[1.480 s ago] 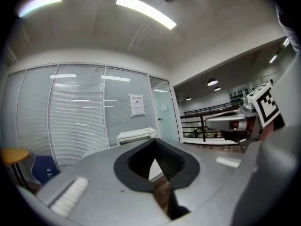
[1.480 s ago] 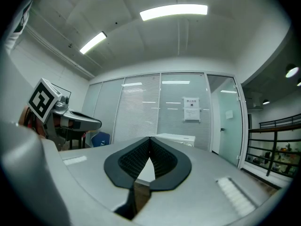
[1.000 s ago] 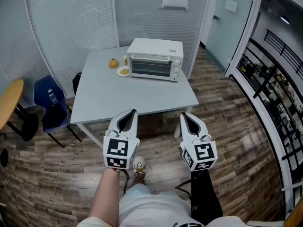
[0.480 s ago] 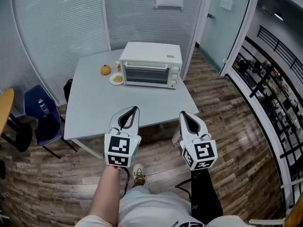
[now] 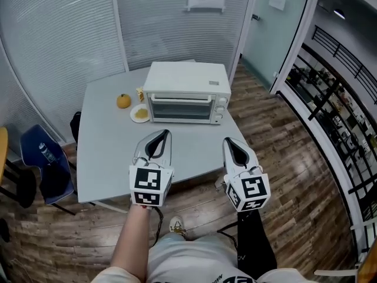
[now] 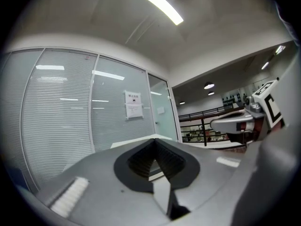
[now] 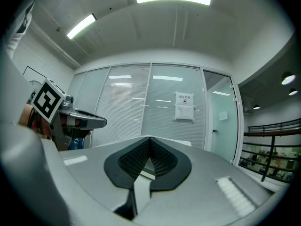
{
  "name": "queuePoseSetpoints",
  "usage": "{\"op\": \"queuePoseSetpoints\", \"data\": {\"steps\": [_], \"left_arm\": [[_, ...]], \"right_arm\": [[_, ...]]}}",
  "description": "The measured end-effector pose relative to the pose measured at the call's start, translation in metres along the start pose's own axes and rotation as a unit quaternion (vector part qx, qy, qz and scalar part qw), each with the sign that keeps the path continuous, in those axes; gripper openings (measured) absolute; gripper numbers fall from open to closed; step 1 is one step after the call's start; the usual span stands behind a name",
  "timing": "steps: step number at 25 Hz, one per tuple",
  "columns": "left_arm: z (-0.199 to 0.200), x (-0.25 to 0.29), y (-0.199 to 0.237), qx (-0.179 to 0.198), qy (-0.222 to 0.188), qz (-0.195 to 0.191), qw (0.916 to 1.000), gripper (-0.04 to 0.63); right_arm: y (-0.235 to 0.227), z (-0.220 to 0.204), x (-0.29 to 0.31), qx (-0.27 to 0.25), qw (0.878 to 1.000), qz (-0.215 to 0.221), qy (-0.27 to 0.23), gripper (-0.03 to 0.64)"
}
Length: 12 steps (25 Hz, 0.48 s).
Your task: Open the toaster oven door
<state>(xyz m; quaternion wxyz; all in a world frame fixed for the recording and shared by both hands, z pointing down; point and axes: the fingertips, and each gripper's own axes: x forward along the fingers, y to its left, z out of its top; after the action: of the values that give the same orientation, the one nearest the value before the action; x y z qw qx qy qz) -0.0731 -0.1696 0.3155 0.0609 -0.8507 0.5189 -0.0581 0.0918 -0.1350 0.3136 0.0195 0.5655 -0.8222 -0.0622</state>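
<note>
Clearly closed in on the counter (image 5: 112, 152) over the last sec: found the toaster oven (image 5: 187, 78) lower and bigger in the head view, near centre of frame vs upper centre before. Kept left gripper (image 5: 160, 135) and right gripper (image 5: 228, 144) at the same spots, lower centre, both pointed fwd at the oven but well short of it, with tips overlapping the counter's near part in frame. Read both sets of jaws as pressed together w/ nothing between, per each gripper view; saw only blinds, glass wall and ceiling lights past the tips. Saw the oven door (image 5: 181, 108) shut, facing the grippers, w/ knobs at its right. Noted an orange (image 5: 123, 101) and a small plate (image 5: 140, 114) just left of the oven, prob. clear of the door. Judged this as approach only: no contact yet, door untouched. Would need more reach fwd, then jaws parted to take the handle, likely at the door's top edge, and pull down.
</note>
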Motion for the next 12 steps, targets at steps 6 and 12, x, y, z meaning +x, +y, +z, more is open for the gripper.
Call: {"op": "queuePoseSetpoints", "data": {"steps": [6,12], "left_arm": [[-0.01,0.048,0.036,-0.006,-0.001,-0.013,0.9999,0.057],[-0.02,0.089,0.058,0.005,0.003,-0.028,0.9996,0.057]], "right_arm": [[-0.01,-0.015,0.053,0.0,1.0,-0.019,0.014,0.003],[-0.022,-0.027,0.096,-0.003,0.999,-0.03,0.028,0.003]]}}
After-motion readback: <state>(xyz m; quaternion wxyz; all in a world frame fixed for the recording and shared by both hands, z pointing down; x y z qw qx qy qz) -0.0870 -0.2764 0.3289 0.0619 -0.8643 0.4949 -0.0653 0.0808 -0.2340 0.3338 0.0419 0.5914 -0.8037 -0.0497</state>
